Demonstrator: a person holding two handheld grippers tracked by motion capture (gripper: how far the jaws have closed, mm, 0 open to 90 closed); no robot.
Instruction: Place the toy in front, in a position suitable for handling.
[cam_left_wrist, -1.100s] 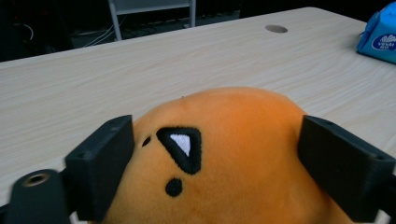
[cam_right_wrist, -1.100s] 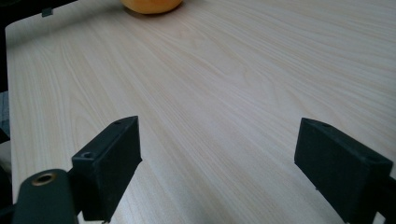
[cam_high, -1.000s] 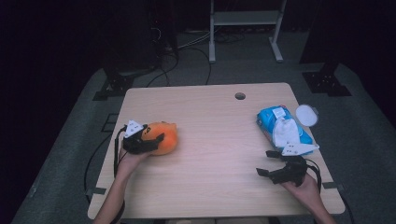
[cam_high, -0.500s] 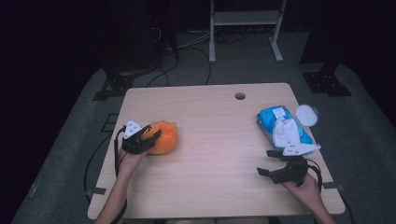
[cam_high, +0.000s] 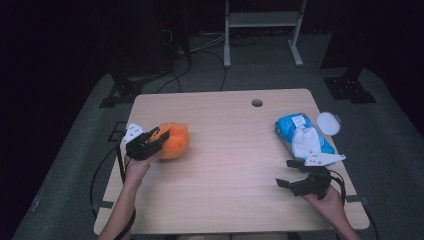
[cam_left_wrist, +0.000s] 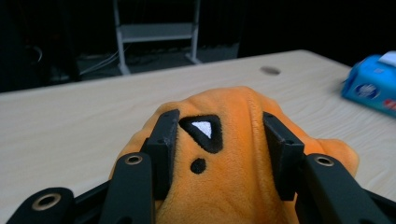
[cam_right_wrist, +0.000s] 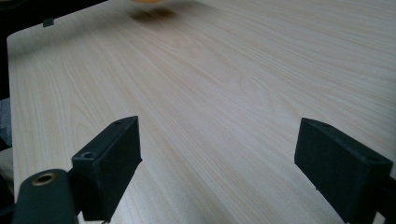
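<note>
**Orange plush pinched at the left of the tabletop, right jaws spread over bare wood**

Landmark: the round cable hole (cam_high: 257, 103) near the far edge of the light wooden tabletop (cam_high: 230, 165).

Nearest the person, well to the near right of that hole, the right hand-held gripper (cam_high: 292, 183) sits low over the tabletop close to its near right corner. Its two black jaws stand spread wide, and in the right gripper view (cam_right_wrist: 219, 158) nothing but bare wood grain lies between them.

Farther in, to the near left of the hole, the left hand-held gripper (cam_high: 150, 142) is pinching the soft orange plush toy (cam_high: 172, 140). In the left gripper view (cam_left_wrist: 219, 156) both black pads press into the orange fabric on either side of a black triangle with a white centre and a small black dot, and the fabric bulges up between them. Those jaws have just been closing on the toy. The toy's own place is by the left edge of the tabletop, well apart from the hole.

Farther still, to the near right of the hole, lies a blue soft pack of wipes (cam_high: 300, 136) with a white sheet across its top, just beside the right edge. A round white lid (cam_high: 328, 123) lies touching its far right side.

Beyond the hole, off the tabletop, a white metal frame (cam_high: 262, 20) stands on the dark floor.
</note>
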